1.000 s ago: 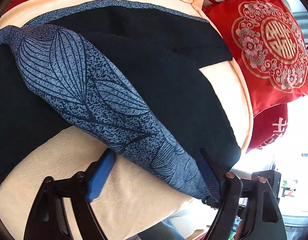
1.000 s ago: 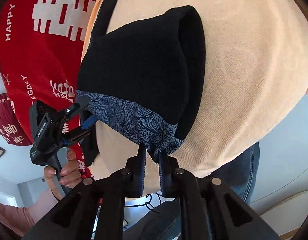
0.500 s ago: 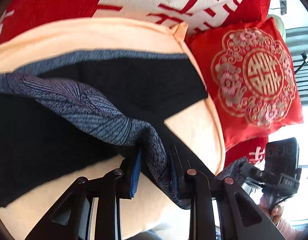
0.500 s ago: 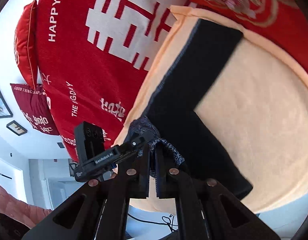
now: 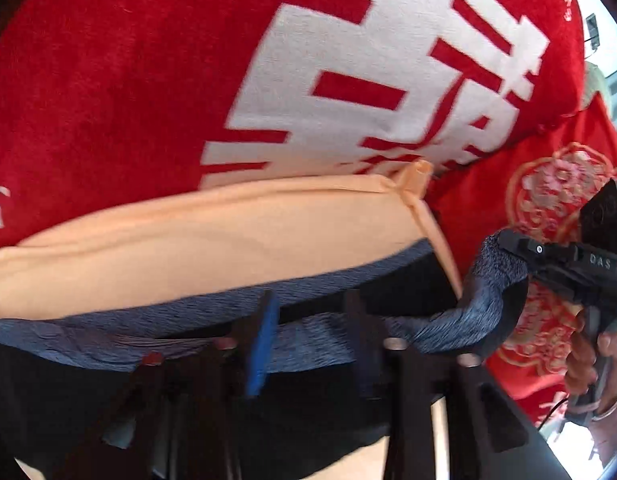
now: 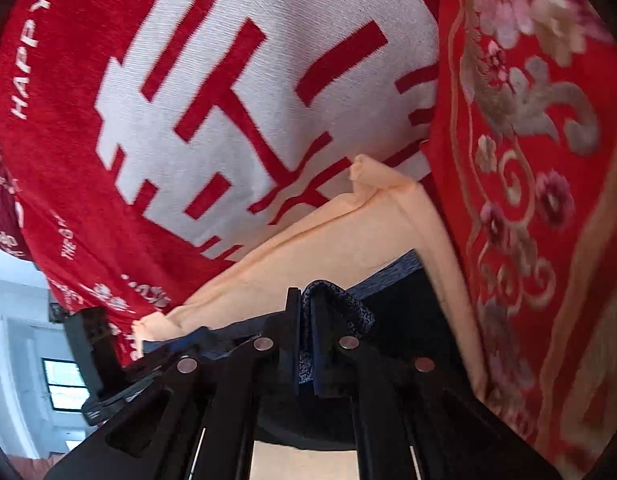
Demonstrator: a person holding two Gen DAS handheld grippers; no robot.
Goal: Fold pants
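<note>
We lose most of the pants (image 5: 316, 338) behind the left gripper (image 5: 310, 336), whose motion-blurred fingers (image 5: 262, 344) hide whether they pinch the cloth. The right hand (image 5: 588, 364) is cut by the frame edge, and the peach cushion (image 6: 348, 240) vanishes under dark fabric.

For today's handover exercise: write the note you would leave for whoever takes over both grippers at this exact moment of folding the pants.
Left gripper: jaws either side of the pants' blue patterned band; a firm grip cannot be confirmed.
Right gripper: shut on the same band, further along.
Pants lie on the peach cushion, in front of the red blanket.
Done: band edge lifted and carried toward the cushion's back.
Left: lay the edge down, release, smooth, probably finish folding.
</note>
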